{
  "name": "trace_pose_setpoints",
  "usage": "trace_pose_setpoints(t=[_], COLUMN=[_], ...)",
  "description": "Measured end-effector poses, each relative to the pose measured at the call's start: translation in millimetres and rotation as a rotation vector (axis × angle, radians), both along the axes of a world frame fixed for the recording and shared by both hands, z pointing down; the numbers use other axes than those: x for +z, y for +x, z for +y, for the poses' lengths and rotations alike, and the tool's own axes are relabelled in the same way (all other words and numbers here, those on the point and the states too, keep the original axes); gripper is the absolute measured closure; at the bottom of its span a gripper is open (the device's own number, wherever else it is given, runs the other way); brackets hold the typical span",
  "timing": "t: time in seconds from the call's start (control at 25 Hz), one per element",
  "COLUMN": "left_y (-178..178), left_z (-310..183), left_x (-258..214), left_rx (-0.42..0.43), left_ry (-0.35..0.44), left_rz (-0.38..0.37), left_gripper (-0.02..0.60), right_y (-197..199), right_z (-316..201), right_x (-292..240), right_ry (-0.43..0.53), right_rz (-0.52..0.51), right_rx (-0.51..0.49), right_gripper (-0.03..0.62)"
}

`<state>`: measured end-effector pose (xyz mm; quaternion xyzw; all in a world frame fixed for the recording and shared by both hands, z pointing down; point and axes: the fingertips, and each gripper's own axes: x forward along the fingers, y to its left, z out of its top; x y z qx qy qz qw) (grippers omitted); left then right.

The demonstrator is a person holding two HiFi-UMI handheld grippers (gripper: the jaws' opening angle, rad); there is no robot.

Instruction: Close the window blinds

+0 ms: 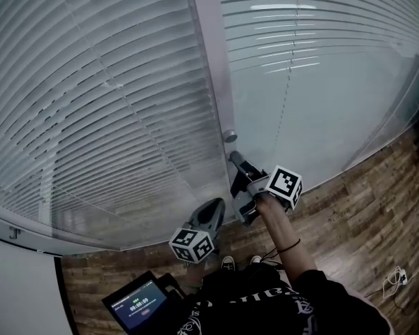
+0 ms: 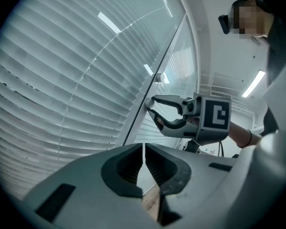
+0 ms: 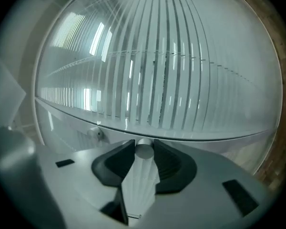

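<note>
"Blinds (image 1: 91, 103), where were they?"

"Behind the glass (image 1: 321, 117), on both sides of the white frame post (image 1: 211, 61). The pane stood between my grippers and every slat."

"And the grippers?"

"My right gripper (image 2: 151, 105) was clamped on a small round knob (image 3: 144, 150) low on that post. A second knob (image 1: 229, 136) sat just above it, untouched. My left gripper (image 2: 143, 162) hung just below and beside the right one, jaws together on nothing, pointing up along the glass."

"Anything else around?"

"A tablet (image 1: 135, 304) with a lit screen sat low at my left. The wooden floor (image 1: 363, 208) ran under the window, with a cable (image 1: 395, 279) lying on it well off to my right."
</note>
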<state>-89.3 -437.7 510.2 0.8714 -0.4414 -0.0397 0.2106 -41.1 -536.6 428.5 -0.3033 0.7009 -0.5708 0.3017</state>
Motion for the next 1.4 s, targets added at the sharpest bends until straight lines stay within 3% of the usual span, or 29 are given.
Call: trace_pose_setpoints(t=[0.2, 0.28, 0.4, 0.52, 0.64, 0.72, 1.04, 1.4], left_y=[1.5, 4.1, 11.3, 18.9, 24.4, 33.2, 78.0, 81.7], left_z=[6.5, 7.9, 8.8, 15.3, 27.6, 38.0, 76.1, 101.1], left_x=[0.8, 0.6, -0.4, -0.2, 8.0, 17.5, 46.6, 25.5], left_rx=[-0.011, -0.018, -0.029, -0.041, -0.061, -0.066, -0.029, 0.032], left_ry=[0.002, 0.000, -0.001, -0.004, -0.023, -0.044, -0.117, -0.081], left_rz=[0.001, -0.001, -0.004, -0.008, -0.011, -0.016, -0.049, -0.051], left_gripper=[0.577, 0.577, 0.577, 0.577, 0.577, 0.577, 0.577, 0.577], right_y=[-7.2, -8.3, -2.9, 11.4, 30.3, 44.0, 85.8, 111.5], right_z=[3.0, 1.7, -0.3, 8.8, 23.1, 34.9, 80.4, 152.4], right_x=[6.4, 5.9, -1.9, -0.3, 25.8, 40.7, 74.4, 110.5], right_ry=[-0.108, -0.087, 0.050, 0.186, 0.240, 0.272, 0.382, 0.289], right_rz=[-0.169, -0.151, 0.008, 0.276, 0.553, 0.672, 0.901, 1.012], right_rx=[-0.040, -0.058, -0.061, -0.048, -0.041, -0.038, -0.078, -0.078], right_gripper=[0.459, 0.459, 0.457, 0.457, 0.457, 0.457, 0.463, 0.484])
